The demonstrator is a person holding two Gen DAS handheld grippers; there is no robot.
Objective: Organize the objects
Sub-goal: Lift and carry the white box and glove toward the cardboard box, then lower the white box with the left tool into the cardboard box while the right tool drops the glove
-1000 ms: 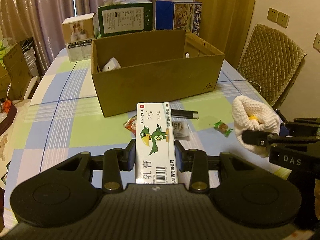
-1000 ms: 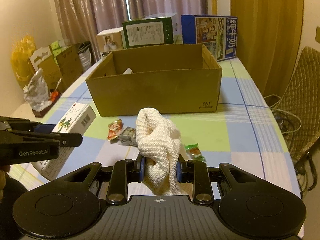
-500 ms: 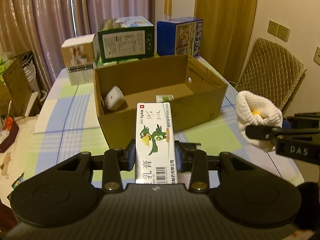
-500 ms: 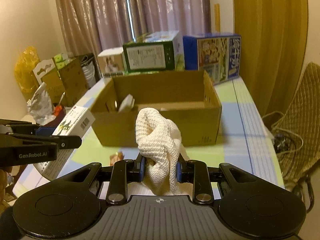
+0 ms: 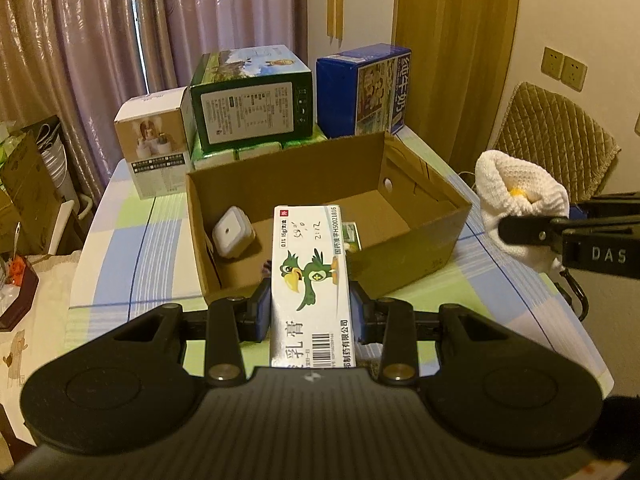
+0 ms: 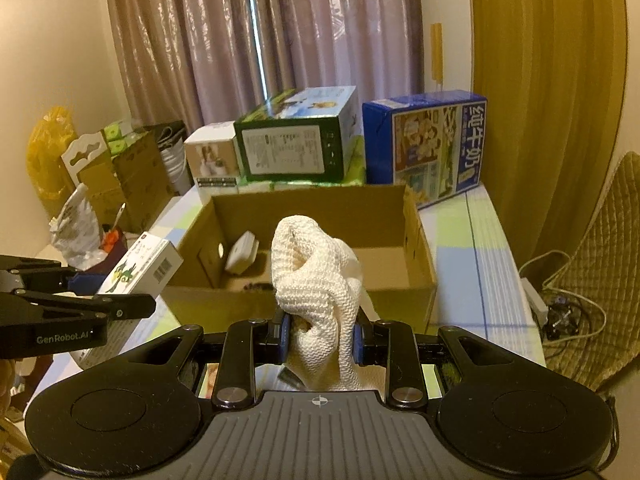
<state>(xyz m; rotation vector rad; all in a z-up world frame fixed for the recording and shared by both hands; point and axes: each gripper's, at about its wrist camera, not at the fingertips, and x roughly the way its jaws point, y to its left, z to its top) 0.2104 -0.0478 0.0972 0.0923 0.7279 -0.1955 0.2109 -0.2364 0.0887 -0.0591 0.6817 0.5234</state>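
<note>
The left gripper (image 5: 310,312) has its fingers closed on an ointment box (image 5: 309,280) printed with a green parrot, held above the near wall of the open cardboard box (image 5: 408,256); the ointment box's near end is cut off behind the gripper body. The right gripper (image 6: 319,338) clamps a white knitted pouch (image 6: 316,280) in front of the cardboard box, something yellow half-hidden in its mouth (image 5: 518,192). Inside the cardboard box lie a white square device (image 5: 233,237) by its left wall and a small green-and-white packet (image 5: 352,236), mostly hidden behind the ointment box. Beyond the cardboard box on the checked tabletop (image 5: 120,240) stand a green carton (image 5: 252,100), a blue milk carton (image 5: 364,88) and a white carton (image 5: 156,140)
</note>
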